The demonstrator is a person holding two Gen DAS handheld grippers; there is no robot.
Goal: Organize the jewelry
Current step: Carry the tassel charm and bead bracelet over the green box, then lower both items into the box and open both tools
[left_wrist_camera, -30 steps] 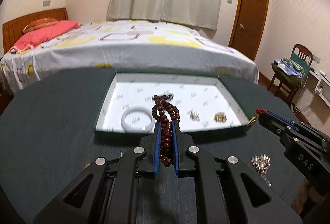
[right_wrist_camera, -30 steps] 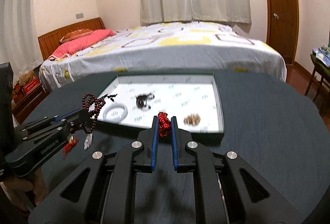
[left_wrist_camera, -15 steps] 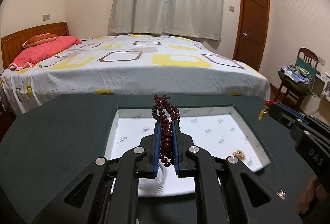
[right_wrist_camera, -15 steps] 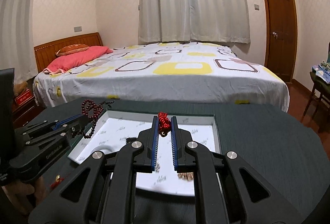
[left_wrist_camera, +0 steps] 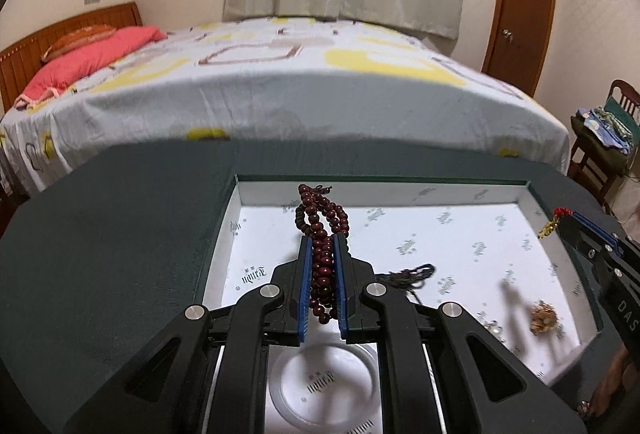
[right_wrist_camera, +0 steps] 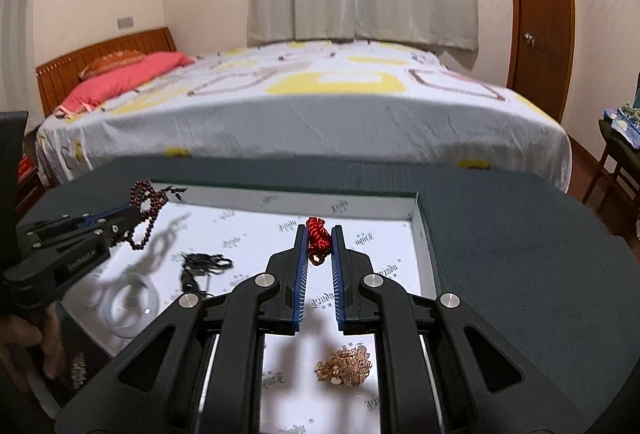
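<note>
Your left gripper point(left_wrist_camera: 321, 246) is pinched tight on the dark red bead strand point(left_wrist_camera: 322, 218), which sits at the centre of the left wrist view, looped above the jaws and hanging below them over the white tray point(left_wrist_camera: 460, 190). Your right gripper point(right_wrist_camera: 319, 234) is pressed together on the red cord piece point(right_wrist_camera: 318, 239), centre of the right wrist view, also above the tray floor.

Judging by how they hang, both pieces are light and limp. The beads are hard and round, so they will likely roll and slide once released; the loops swing freely and could snag the black cord point(right_wrist_camera: 204, 263) lying in the tray at middle left of the right view. Holding several loops bunched together, as you do now, is the sound grip. The red cord is soft and knotted, with a small gold charm at one end; it should drop without bouncing.

Lower right of the right view, the gold chain heap point(right_wrist_camera: 346, 365) looks tangle-prone. The clear bangle point(right_wrist_camera: 130, 300) at lower left is rigid and probably brittle, so avoid dropping beads onto it.

Readable writing: "DAS" on the gripper body at the right edge of the left view. The tray lining carries a repeated printed logo, too small to read.
</note>
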